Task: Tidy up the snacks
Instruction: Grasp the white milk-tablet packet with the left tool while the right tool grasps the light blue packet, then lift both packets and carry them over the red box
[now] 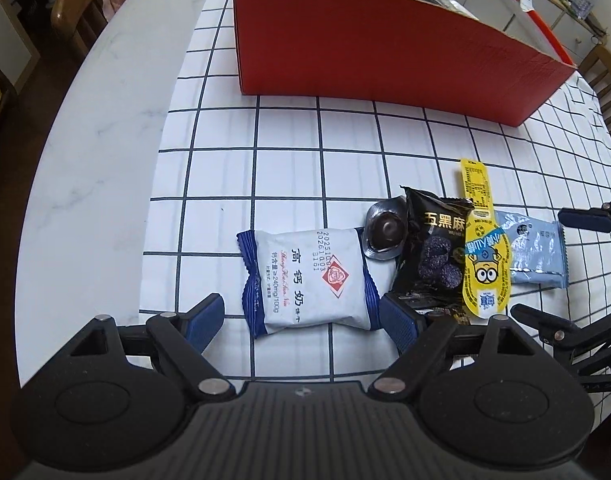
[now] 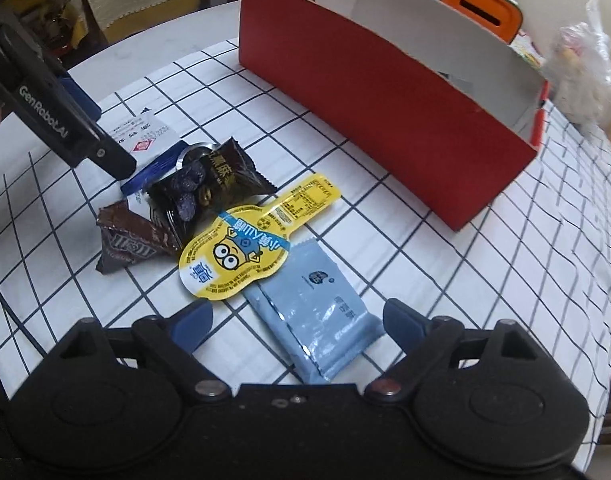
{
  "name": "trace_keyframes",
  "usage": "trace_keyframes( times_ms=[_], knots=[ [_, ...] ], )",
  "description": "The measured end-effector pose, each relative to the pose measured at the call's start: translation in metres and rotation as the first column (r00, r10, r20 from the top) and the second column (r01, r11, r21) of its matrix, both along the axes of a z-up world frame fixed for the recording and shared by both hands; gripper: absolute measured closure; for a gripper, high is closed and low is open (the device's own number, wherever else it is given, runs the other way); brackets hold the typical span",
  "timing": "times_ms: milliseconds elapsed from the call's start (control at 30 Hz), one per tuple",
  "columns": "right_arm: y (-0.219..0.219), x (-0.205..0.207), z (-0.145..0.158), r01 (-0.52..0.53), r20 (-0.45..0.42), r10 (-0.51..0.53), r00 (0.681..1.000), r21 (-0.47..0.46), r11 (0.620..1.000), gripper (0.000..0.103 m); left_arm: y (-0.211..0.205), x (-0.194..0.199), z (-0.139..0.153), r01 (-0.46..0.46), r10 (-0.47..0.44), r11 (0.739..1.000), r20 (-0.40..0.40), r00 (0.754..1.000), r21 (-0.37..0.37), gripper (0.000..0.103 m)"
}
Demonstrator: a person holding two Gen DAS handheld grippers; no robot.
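Left gripper [image 1: 303, 316] wide open astride white biscuit packet [image 1: 305, 280], right gripper [image 2: 297, 326] open astride pale blue packet [image 2: 317, 316].

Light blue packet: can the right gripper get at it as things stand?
Probably yes. The right gripper is open with the light blue packet between its fingers; only the yellow packet overlaps its far corner.

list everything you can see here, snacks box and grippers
red box: 1, red outside, white inside, far side of the cloth
checked cloth: 1, white with dark grid, on the table
white packet: 1, white with blue ends, between left gripper's fingers
black packet: 1, black, beside white packet
yellow pouch: 1, yellow, overlapping the pale blue packet
pale blue packet: 1, between right gripper's fingers
brown packet: 1, near black packet
left gripper: 1, black, open
right gripper: 1, black, open
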State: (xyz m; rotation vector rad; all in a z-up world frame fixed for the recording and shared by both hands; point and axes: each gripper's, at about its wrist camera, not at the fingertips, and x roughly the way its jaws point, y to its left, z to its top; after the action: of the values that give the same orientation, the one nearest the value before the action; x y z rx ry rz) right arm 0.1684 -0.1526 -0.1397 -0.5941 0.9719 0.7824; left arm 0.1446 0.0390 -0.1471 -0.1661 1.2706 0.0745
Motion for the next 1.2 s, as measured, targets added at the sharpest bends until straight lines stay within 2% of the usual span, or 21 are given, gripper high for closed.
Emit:
trace_keyframes(
  times_ms=[233,300,433,600,700,933,1067,1200],
  knots=[
    [0.0,0.013,-0.007,-0.026,-0.045,0.027,0.999,0.009,1.0,0.017,0.002,0.008,-0.008,-0.034,0.034,0.999,-0.018,0.999,-0.007,0.018],
    [-0.001,0.017,-0.008,-0.021,-0.061,0.022,0.998,0.017,1.0,0.023,0.002,0.01,-0.01,-0.033,0.033,0.999,-0.023,0.999,-0.003,0.018],
    [-0.002,0.019,-0.013,-0.008,-0.086,0.01,0.996,0.028,1.0,0.025,0.002,0.012,-0.014,-0.037,0.037,0.999,-0.032,0.999,0.001,0.018],
    [-0.004,0.019,-0.012,0.028,-0.11,-0.022,0.994,0.051,0.998,0.034,0.001,0.012,-0.015,-0.035,0.034,0.999,-0.031,0.999,-0.002,0.019],
    [-0.006,0.015,-0.011,0.067,-0.107,-0.06,0.992,0.061,0.996,0.041,0.001,0.01,-0.014,-0.033,0.033,0.999,-0.025,0.999,0.003,0.021],
    [-0.01,0.005,-0.008,0.218,-0.102,-0.209,0.973,0.083,0.972,0.054,-0.001,0.005,-0.009,-0.025,0.026,0.999,-0.009,1.0,0.035,0.04],
    [-0.014,-0.001,-0.008,0.289,-0.11,-0.279,0.954,0.091,0.953,0.057,0.005,0.001,-0.007,-0.036,0.035,0.999,0.002,0.999,0.015,0.044],
    [-0.022,-0.006,-0.008,0.377,-0.131,-0.363,0.922,0.102,0.921,0.058,0.011,-0.003,-0.005,-0.056,0.056,0.998,0.001,0.998,-0.001,0.045]
  ],
)
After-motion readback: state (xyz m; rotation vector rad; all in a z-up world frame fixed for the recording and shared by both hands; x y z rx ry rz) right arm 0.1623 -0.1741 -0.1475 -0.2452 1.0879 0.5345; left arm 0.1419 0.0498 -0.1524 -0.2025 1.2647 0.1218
